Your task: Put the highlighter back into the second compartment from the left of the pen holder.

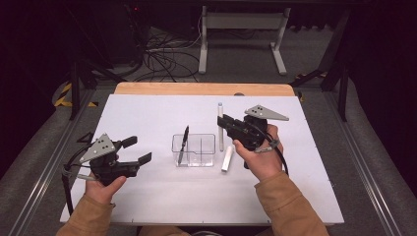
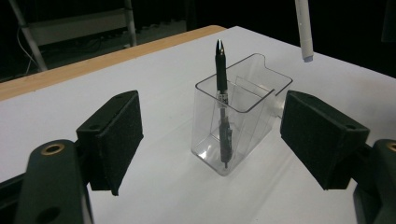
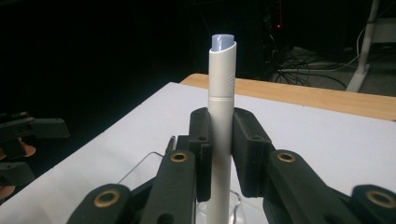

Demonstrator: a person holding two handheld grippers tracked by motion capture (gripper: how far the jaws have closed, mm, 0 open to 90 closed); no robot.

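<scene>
The right gripper [image 1: 222,121] is clamped on a slim white plastic marker pen [image 3: 220,126], held upright between the pads above the table [image 1: 147,196], just beside the right wall of the clear plastic two-compartment organiser box [image 1: 194,149]. In the right gripper view, the pads press both sides of the pen barrel, with the pale blue end uppermost. A black ballpoint pen [image 2: 222,98] stands tilted inside the left compartment of the box. A second short white cylindrical cap or marker [image 1: 226,160] lies flat on the table to the right of the box. The left gripper [image 1: 137,150] rests left of the box, jaws spread wide and empty.
</scene>
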